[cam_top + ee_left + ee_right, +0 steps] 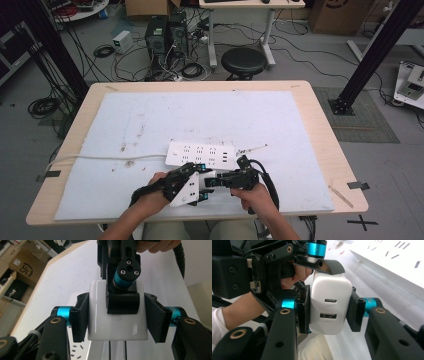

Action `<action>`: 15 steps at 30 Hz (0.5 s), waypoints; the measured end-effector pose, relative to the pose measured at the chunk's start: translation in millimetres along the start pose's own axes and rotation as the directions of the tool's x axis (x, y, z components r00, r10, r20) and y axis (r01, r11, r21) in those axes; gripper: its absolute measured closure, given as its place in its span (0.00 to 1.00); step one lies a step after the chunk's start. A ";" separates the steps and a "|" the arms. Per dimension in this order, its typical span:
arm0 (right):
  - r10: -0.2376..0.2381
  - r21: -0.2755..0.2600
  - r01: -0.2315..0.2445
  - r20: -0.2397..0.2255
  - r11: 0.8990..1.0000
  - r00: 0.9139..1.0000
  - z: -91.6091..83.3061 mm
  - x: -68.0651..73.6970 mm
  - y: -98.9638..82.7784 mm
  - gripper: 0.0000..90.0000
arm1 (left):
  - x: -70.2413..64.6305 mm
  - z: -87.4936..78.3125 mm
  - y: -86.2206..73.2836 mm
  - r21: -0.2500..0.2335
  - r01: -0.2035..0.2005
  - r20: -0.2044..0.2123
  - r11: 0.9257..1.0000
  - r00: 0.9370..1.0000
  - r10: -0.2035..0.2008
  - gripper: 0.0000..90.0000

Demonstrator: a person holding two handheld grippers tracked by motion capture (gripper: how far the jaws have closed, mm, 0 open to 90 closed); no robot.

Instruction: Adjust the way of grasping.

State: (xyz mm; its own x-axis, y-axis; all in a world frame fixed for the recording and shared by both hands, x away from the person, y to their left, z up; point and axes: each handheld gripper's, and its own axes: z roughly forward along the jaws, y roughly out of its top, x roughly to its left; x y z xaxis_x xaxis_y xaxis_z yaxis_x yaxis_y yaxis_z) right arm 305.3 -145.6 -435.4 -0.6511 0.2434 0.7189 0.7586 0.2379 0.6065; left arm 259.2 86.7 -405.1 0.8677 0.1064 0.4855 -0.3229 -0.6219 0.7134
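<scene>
A white USB charger (329,305) hangs between both grippers just above the mat, near the table's front edge. In the right gripper view its two ports face the camera and my right gripper (329,310) is shut on its sides. In the left gripper view my left gripper (116,315) clamps the same charger (115,325) from the other end, and a black jaw of the right gripper lies across its top. From above, the two grippers (202,182) (212,181) meet tip to tip in front of the white power strip (200,153).
The power strip lies mid-mat on a white mat (200,110), and its cable (100,158) runs off the left table edge. A thin white stick (252,148) lies just right of the strip. A black stool (243,60) stands beyond the table.
</scene>
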 end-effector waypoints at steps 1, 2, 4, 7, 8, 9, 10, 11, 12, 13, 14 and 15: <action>-0.011 0.005 0.011 0.027 1.000 1.000 -0.8 0.7 -0.1 0.70 | 0.8 -0.7 -1.6 -0.010 0.033 0.005 0.999 0.999 -0.033 0.45; -0.021 0.005 0.021 0.048 1.000 0.999 -1.7 0.6 -0.1 0.71 | 2.3 -1.7 -3.4 -0.023 0.064 0.002 0.998 0.998 -0.064 0.42; -0.037 -0.005 0.037 0.076 0.999 0.996 -5.1 0.5 -0.1 0.71 | 5.3 -4.2 -8.2 -0.036 0.142 0.011 0.989 0.990 -0.142 0.32; -0.060 -0.009 0.062 0.108 0.998 0.992 -11.7 3.4 1.9 0.71 | 9.0 -11.0 -19.0 -0.060 0.236 0.010 0.970 0.972 -0.236 0.31; -0.071 -0.009 0.073 0.122 0.997 0.990 -13.4 4.7 3.0 0.71 | 10.3 -13.4 -22.2 -0.067 0.265 0.009 0.962 0.964 -0.265 0.29; -0.081 -0.007 0.083 0.138 0.997 0.987 -15.1 6.4 4.4 0.71 | 11.8 -15.7 -25.4 -0.075 0.291 0.007 0.954 0.957 -0.291 0.28; -0.096 0.002 0.097 0.155 0.995 0.983 -16.8 7.7 5.9 0.71 | 12.9 -17.9 -28.4 -0.087 0.316 0.007 0.945 0.949 -0.316 0.28; -0.112 0.014 0.111 0.174 0.994 0.978 -18.2 9.4 7.6 0.71 | 14.2 -20.6 -31.1 -0.094 0.332 0.004 0.938 0.943 -0.334 0.28; -0.133 0.027 0.130 0.194 0.991 0.972 -19.1 11.4 9.4 0.71 | 15.3 -23.3 -33.6 -0.103 0.347 -0.004 0.932 0.937 -0.350 0.28; -0.155 0.043 0.149 0.215 0.988 0.964 -20.3 13.7 11.2 0.71 | 16.5 -26.0 -36.1 -0.110 0.362 -0.006 0.926 0.931 -0.365 0.28; -0.155 0.043 0.149 0.215 0.988 0.964 -20.3 13.7 11.2 0.71 | 16.5 -26.0 -36.1 -0.110 0.362 -0.006 0.926 0.931 -0.365 0.28; -0.169 0.060 0.160 0.234 0.985 0.957 -21.7 16.1 12.9 0.71 | 18.6 -30.8 -40.8 -0.130 0.395 -0.013 0.909 0.917 -0.400 0.28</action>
State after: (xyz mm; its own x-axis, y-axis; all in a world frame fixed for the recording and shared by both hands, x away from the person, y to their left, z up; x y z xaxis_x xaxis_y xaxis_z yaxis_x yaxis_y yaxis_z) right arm 305.1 -159.0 -408.6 -0.7573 0.4127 0.5062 0.6422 0.3299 0.6919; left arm 276.9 137.9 -409.6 0.9193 0.3566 0.1666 -0.0003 -0.4226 0.9063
